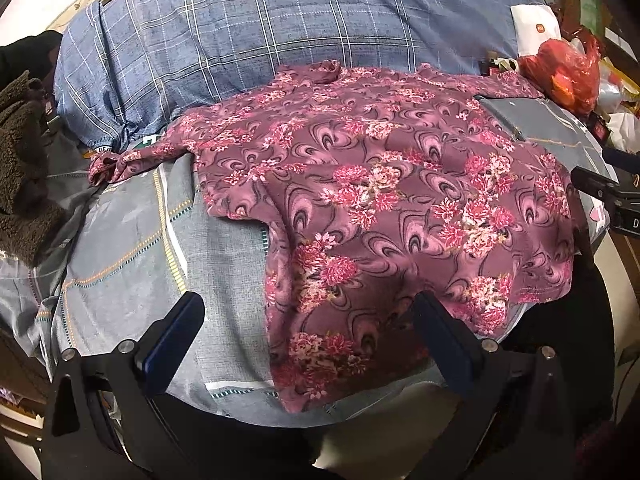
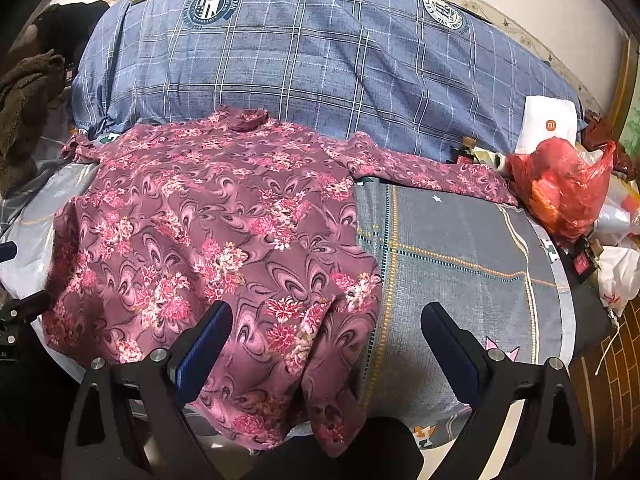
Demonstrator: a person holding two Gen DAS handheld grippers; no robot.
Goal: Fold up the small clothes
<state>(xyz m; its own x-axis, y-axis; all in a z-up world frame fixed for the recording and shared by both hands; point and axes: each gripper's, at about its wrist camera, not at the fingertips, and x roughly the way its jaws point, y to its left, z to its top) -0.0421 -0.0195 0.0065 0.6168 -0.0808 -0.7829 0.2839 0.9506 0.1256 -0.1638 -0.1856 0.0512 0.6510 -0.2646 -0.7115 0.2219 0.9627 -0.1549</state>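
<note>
Floral shirt [image 1: 380, 200] spread flat on grey bedsheet [image 1: 128, 264]; left gripper [image 1: 308, 320] wide open over shirt's near hem; blue plaid quilt [image 1: 260, 36] behind shirt.

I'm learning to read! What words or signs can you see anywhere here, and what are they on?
"mi": orange square logo on the white bag.
Round badge on the blue plaid quilt: ring of letters, too blurred to read.
Second round badge on the quilt: letters too small and tilted to read.
"D": a single white letter on the right gripper's body, the rest cut off.
Floral shirt: no words.
</note>
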